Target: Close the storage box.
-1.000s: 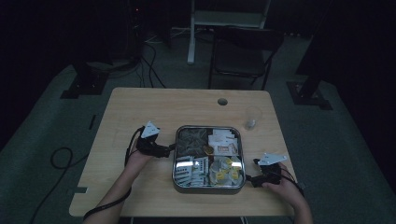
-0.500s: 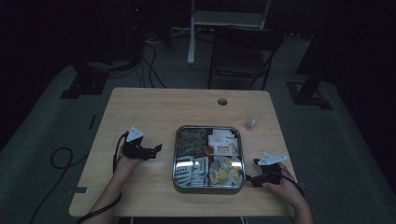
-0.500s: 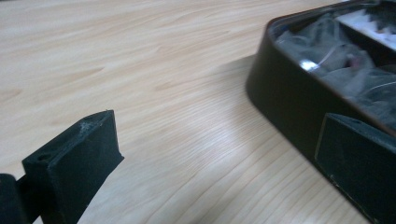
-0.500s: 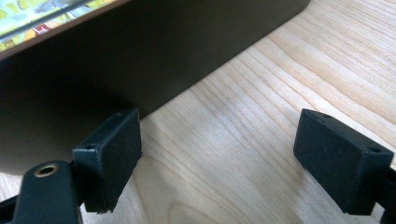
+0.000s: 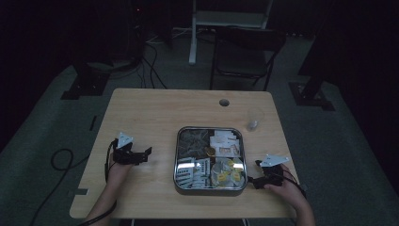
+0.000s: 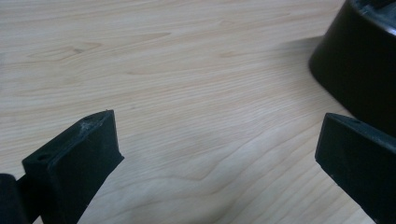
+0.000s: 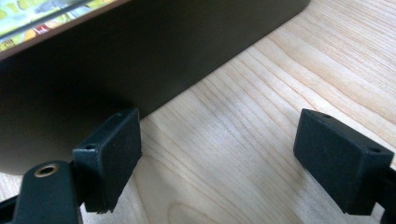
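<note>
On the wooden table [image 5: 155, 113], centre-front: square metal tray [image 5: 210, 189], four compartments of packets and wrapped sweets. Left gripper [image 5: 147, 151]: jaws apart, holding nothing, left of the tray with bare wood between. Right gripper [image 5: 251, 180]: jaws apart, empty, just beside the tray's front right corner, near the table's right edge. Clear glass cup [image 5: 254, 118]: behind the tray, right. Folding chair [image 5: 244, 52]: beyond the far edge.

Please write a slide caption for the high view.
Two open claws, left and right, flank a compartmented snack tray on a wooden table.
</note>
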A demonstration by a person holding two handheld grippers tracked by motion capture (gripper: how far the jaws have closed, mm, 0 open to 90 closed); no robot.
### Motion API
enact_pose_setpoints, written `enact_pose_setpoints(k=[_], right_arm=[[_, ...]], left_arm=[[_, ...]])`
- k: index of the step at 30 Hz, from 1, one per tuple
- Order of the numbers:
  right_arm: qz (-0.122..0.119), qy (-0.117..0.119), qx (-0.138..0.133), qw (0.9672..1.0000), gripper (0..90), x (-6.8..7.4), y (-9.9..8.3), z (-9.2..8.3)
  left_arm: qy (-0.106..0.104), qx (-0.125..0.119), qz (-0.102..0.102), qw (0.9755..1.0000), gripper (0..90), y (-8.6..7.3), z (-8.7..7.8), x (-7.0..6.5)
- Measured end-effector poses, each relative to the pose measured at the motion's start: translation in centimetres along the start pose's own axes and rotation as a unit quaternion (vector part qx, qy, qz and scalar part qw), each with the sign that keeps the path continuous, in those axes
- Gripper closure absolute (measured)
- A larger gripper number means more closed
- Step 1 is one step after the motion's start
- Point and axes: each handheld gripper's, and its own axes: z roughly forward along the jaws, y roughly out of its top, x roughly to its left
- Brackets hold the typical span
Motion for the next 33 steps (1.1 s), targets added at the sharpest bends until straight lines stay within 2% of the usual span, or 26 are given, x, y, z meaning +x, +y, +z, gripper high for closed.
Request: enact_pose_setpoints(k=[6,15,18,19,21,30,33], right_arm=[[0.0,0.0,0.0,1.0,14.9,0.0,0.0,0.0],[0.0,0.0,0.0,1.0,14.9,0.0,0.0,0.0],[0.0,0.0,0.0,1.0,14.9,0.0,0.0,0.0],[0.0,0.0,0.0,1.0,14.9,0.0,0.0,0.0],[0.0,0.0,0.0,1.0,14.9,0.0,0.0,0.0],[0.0,0.0,0.0,1.0,14.9,0.0,0.0,0.0],[0.0,0.0,0.0,1.0,14.9,0.0,0.0,0.0]], left_arm=[[0.02,0.012,-0.002,0.9997,0.4,-1.0,-0.6,0.9],[0.051,0.017,-0.031,0.9981,0.4,-2.1,-2.3,2.7],[0.054,0.024,-0.031,0.9977,0.4,-2.4,-2.6,2.9],[0.064,0.029,-0.039,0.9968,0.4,-2.7,-3.1,3.3],[0.07,0.03,-0.046,0.996,0.4,-2.9,-3.5,3.6],[0.087,0.038,-0.057,0.9939,0.4,-3.6,-4.3,4.0],[0.099,0.051,-0.059,0.9921,0.4,-4.0,-4.8,3.8]])
